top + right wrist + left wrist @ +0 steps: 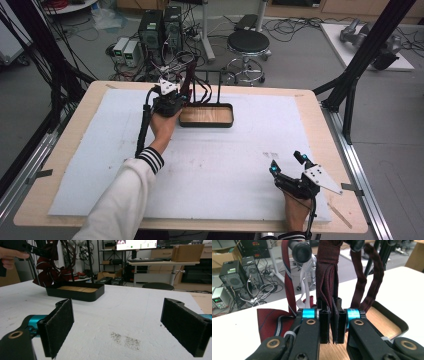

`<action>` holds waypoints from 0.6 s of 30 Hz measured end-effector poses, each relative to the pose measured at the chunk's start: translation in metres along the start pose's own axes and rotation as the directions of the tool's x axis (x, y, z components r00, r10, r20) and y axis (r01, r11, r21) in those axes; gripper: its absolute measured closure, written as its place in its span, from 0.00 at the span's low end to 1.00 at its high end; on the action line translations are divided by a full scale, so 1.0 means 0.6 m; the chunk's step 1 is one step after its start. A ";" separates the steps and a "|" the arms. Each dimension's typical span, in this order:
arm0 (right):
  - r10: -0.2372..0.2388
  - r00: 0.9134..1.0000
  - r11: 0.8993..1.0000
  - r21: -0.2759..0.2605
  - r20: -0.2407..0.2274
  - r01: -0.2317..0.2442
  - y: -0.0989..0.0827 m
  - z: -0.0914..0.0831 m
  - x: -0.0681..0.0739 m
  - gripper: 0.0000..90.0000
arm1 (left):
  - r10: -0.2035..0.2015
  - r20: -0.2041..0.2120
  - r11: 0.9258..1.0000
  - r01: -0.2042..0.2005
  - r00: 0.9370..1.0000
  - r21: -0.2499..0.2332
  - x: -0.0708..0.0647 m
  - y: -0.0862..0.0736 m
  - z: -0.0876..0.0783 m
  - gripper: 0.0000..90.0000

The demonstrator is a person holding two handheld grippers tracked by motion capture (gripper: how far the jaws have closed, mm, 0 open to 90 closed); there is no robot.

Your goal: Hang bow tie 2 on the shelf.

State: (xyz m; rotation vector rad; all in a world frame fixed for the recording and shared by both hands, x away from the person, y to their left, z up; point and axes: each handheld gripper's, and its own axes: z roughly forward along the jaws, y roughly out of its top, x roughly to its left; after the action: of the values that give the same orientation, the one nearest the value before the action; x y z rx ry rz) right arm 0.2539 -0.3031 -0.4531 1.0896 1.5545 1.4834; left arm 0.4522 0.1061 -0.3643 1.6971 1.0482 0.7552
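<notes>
My left gripper pinches a tie; my right sits wide open.

I see the left gripper (331,325) clamped on a dark maroon tie (327,272) hanging above the wooden tray (206,115); the right gripper (289,163) rests apart, near the table's front edge, holding nothing.

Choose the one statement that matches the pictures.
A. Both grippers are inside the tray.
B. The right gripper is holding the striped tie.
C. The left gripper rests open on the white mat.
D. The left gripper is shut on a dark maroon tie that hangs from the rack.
D: in the left gripper view the left gripper has its jaws pressed together on the dark maroon tie, while the right gripper stands open over the mat.
</notes>
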 end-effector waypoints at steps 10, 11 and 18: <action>-0.002 1.000 1.000 0.000 0.002 0.002 0.000 0.000 0.000 0.12 | 0.041 0.021 0.998 -0.042 0.999 0.045 -0.001 -0.011 0.006 0.96; -0.001 1.000 1.000 -0.001 0.002 0.001 0.000 0.000 0.000 0.12 | 0.043 0.025 0.998 -0.044 0.999 0.051 0.000 -0.014 0.007 0.96; 0.000 1.000 1.000 0.000 0.001 0.000 0.000 0.000 0.000 0.12 | 0.049 0.030 0.996 -0.051 0.998 0.066 0.001 -0.018 0.007 0.95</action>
State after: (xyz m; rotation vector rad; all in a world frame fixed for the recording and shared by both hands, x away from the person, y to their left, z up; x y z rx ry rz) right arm 0.2538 -0.3031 -0.4531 1.0905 1.5543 1.4828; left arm 0.4528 0.1069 -0.3757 1.7924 1.0246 0.7326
